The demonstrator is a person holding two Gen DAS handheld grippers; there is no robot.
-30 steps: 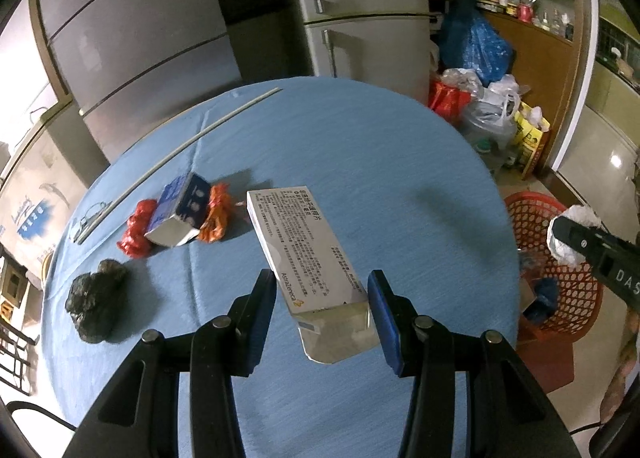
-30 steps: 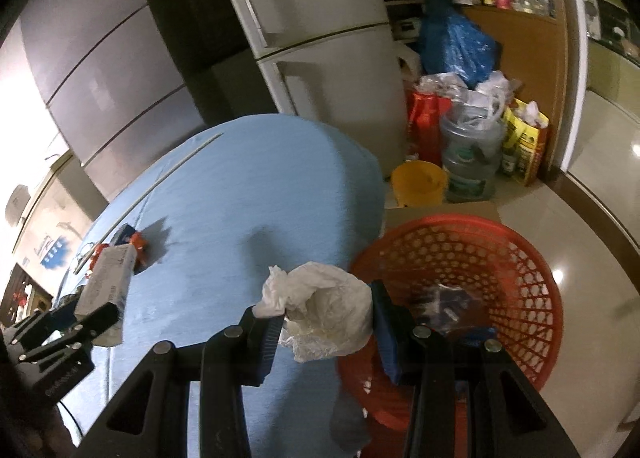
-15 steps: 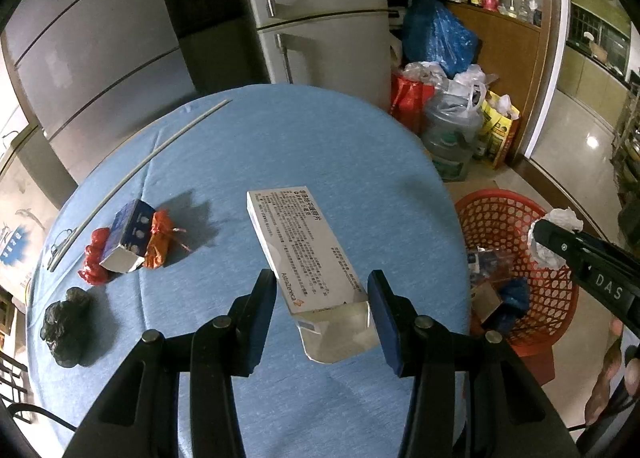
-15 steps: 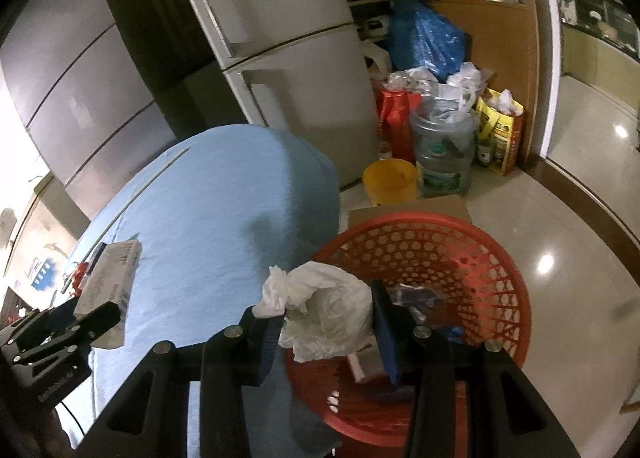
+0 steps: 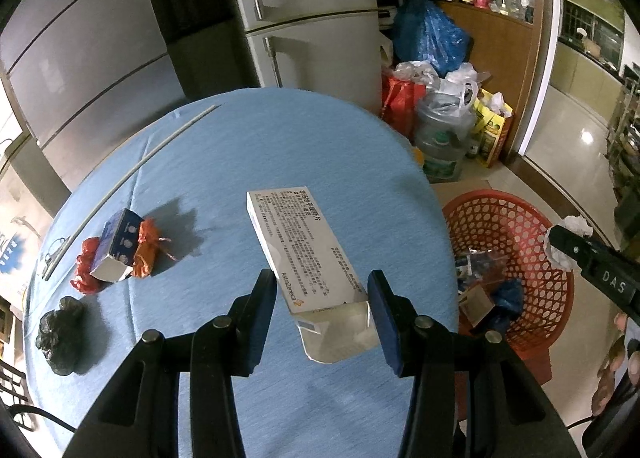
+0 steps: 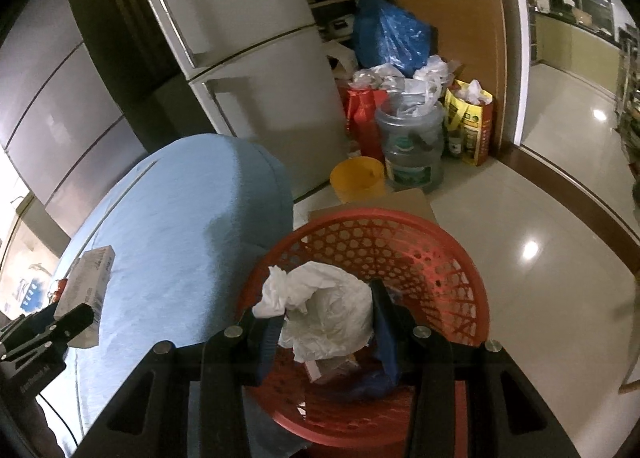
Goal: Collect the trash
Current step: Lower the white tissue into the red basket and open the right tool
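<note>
Since a second ago the right gripper (image 6: pixel 326 324) has swung off the table (image 6: pixel 180 198) to hang over the red basket (image 6: pixel 460 258), jaws clenched on a tissue wad (image 6: pixel 328 310). The left gripper (image 5: pixel 322 312) grasps a box (image 5: pixel 304 246) above the table, its long axis running from 5 to 11 o'clock, open flap nearest the camera. Releasing off-centre could drop the light wad onto the rim or floor.
</note>
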